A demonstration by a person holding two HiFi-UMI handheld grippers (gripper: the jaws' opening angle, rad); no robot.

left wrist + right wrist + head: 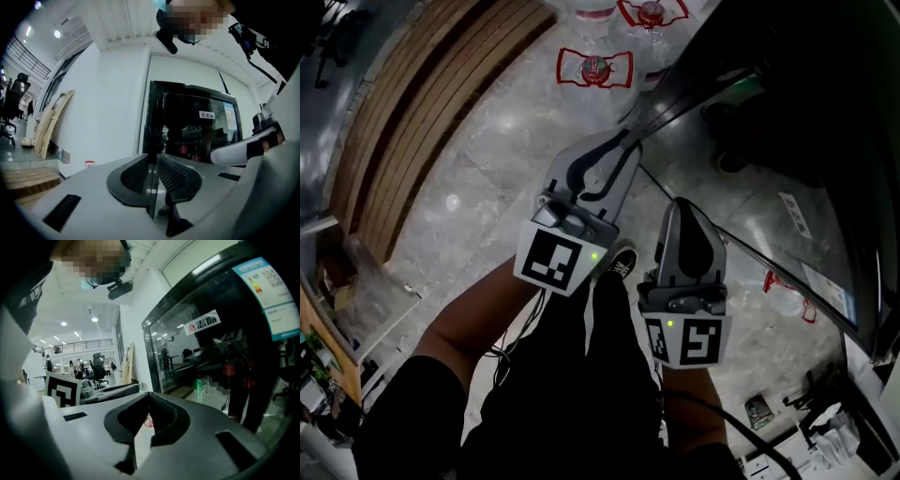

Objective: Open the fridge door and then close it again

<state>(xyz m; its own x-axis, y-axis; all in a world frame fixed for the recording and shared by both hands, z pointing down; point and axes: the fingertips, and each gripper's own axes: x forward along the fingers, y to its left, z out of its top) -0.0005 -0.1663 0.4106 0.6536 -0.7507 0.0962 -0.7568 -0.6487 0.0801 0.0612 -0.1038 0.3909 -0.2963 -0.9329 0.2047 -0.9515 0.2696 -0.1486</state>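
- Straight ahead of left gripper (153, 159), jaws a narrow slit apart, nothing gripped: fridge (157, 117) edge, in line with slit.
- Right gripper (149, 397) pinched together, empty; fridge glass alongside, to its right.

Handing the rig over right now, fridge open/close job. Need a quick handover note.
Left gripper: jaws a narrow gap apart, nothing between them.
Right gripper: jaws look together, empty, beside the left one.
Fridge door: dark glass, looks shut, just ahead; neither gripper touches it.
Done: cannot tell whether the door has been opened and closed already.
Left: if not, grip the door's edge, swing it open, then push it shut.
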